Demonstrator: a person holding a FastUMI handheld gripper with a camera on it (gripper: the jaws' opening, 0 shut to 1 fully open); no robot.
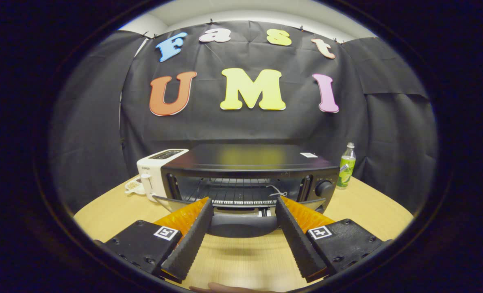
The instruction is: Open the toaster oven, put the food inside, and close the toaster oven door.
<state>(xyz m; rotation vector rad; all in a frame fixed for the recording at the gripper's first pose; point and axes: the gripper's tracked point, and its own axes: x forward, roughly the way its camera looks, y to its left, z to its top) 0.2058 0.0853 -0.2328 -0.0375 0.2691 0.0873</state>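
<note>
The hand-held gripper (244, 203) hangs wide apart, holding nothing, just before the toaster oven (247, 179) on the desk (115, 207); the oven's door (241, 221) is dropped open between the fingers.

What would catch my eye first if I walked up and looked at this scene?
Most likely the black toaster oven in the middle of the wooden table, its door folded down and the wire rack showing inside. The open gripper has its two fingers spread just in front of that door, holding nothing. A white toaster stands at the oven's left, a green bottle at its right.
</note>
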